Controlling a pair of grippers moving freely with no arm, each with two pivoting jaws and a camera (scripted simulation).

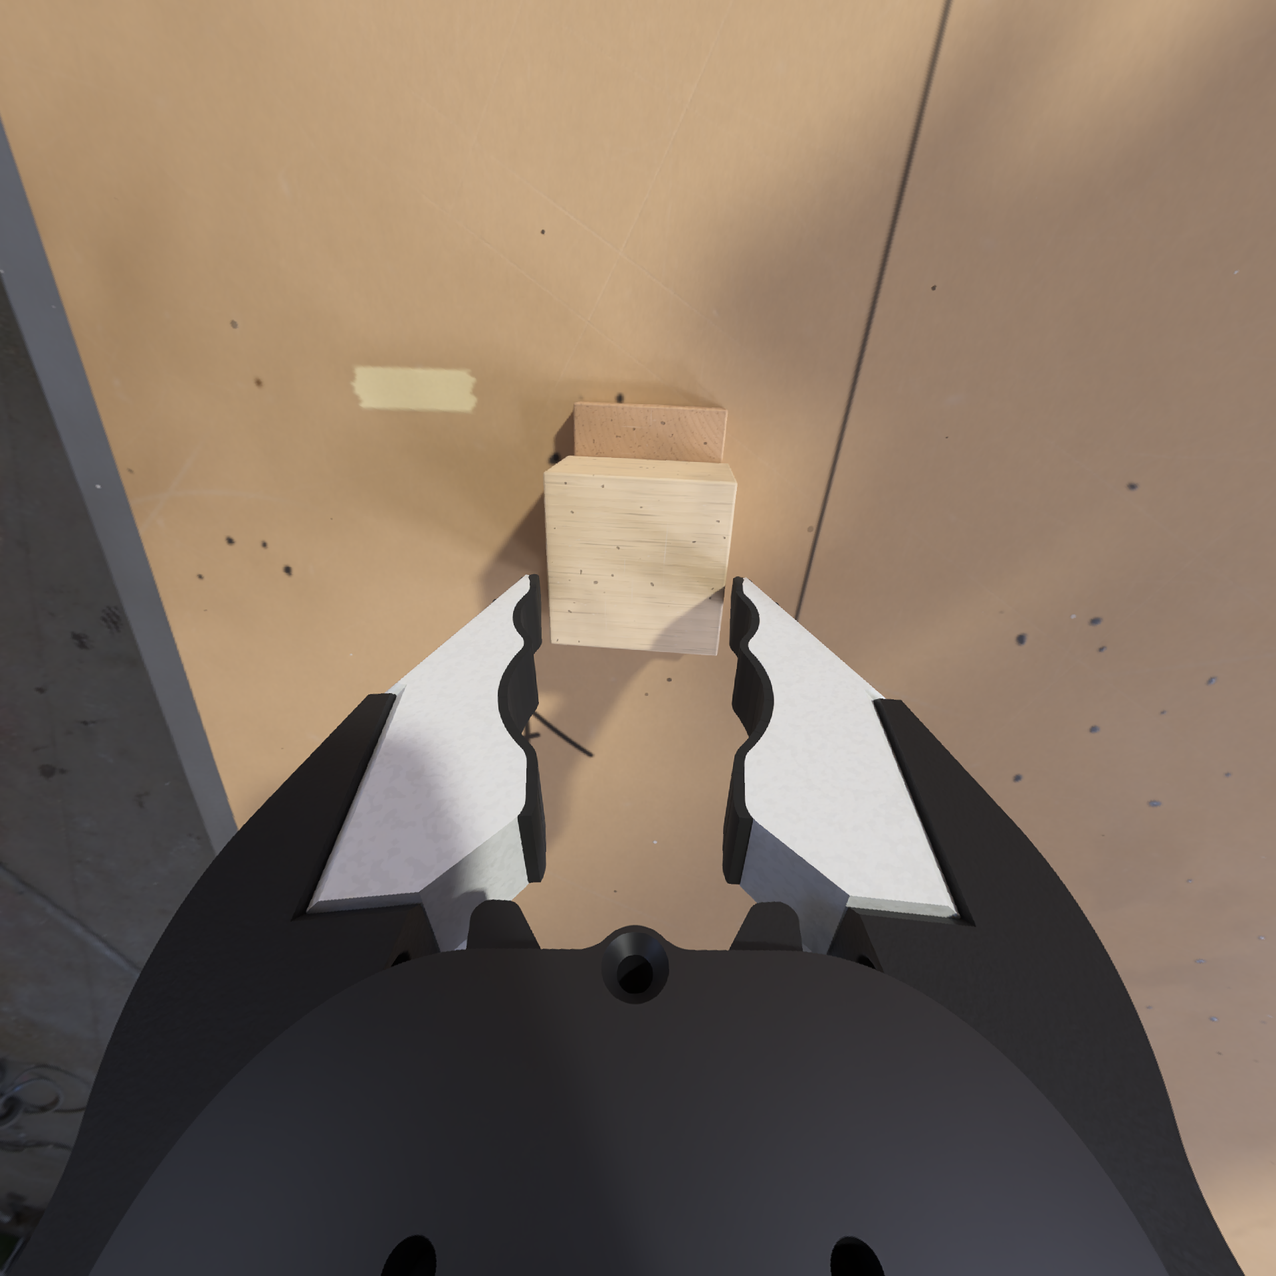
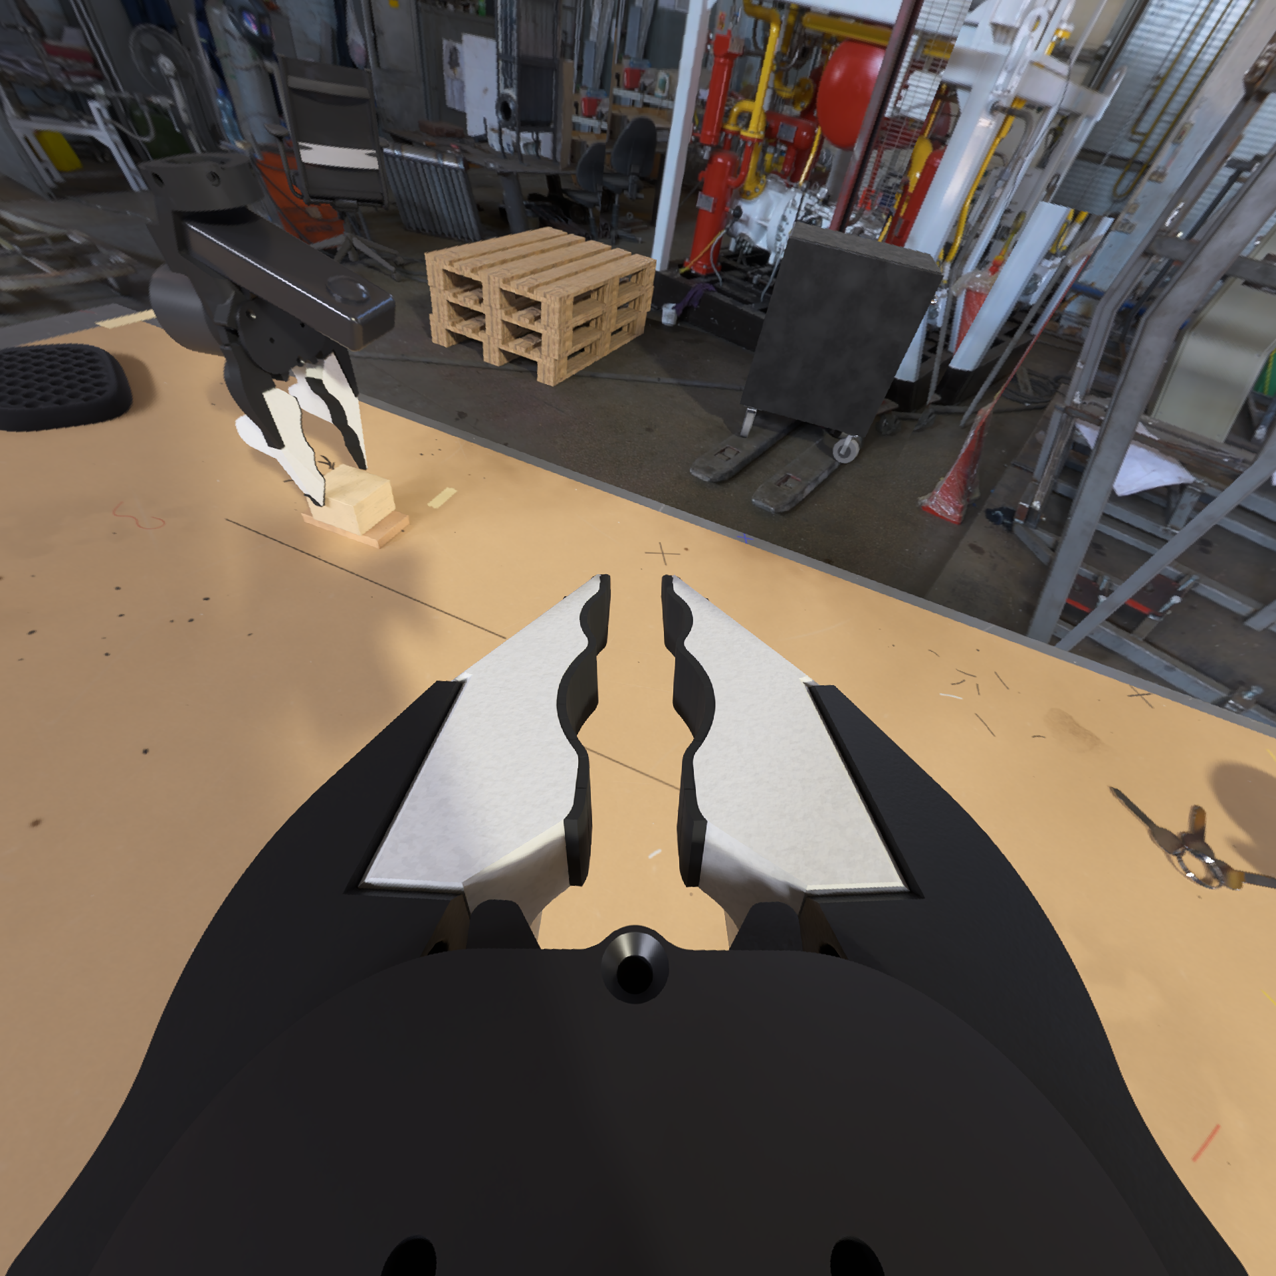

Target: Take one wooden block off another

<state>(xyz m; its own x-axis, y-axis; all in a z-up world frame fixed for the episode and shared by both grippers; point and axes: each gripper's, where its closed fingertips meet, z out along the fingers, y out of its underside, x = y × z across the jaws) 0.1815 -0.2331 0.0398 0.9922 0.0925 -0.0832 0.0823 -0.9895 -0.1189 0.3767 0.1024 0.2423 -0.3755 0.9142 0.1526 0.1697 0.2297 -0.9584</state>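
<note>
A pale wooden block (image 1: 639, 552) sits on a flatter, browner wooden block (image 1: 649, 431) on the tan table. My left gripper (image 1: 634, 587) is open and points down at them. Its fingertips (image 1: 528, 601) straddle the near end of the pale block, level with its sides, and I cannot tell if they touch it. In the right wrist view the same stack shows far left, the pale block (image 2: 362, 504) on the flat one (image 2: 383, 535), with the left gripper (image 2: 338, 480) over it. My right gripper (image 2: 635, 580) is open by a narrow gap, empty, above the table and far from the blocks.
A strip of tape (image 1: 414, 389) lies left of the stack. The table's grey edge (image 1: 103, 483) runs along the left. A black perforated pad (image 2: 59, 387) lies at the far left, and a small metal tool (image 2: 1194, 856) lies at the right. A pallet stack (image 2: 538, 297) stands beyond the table.
</note>
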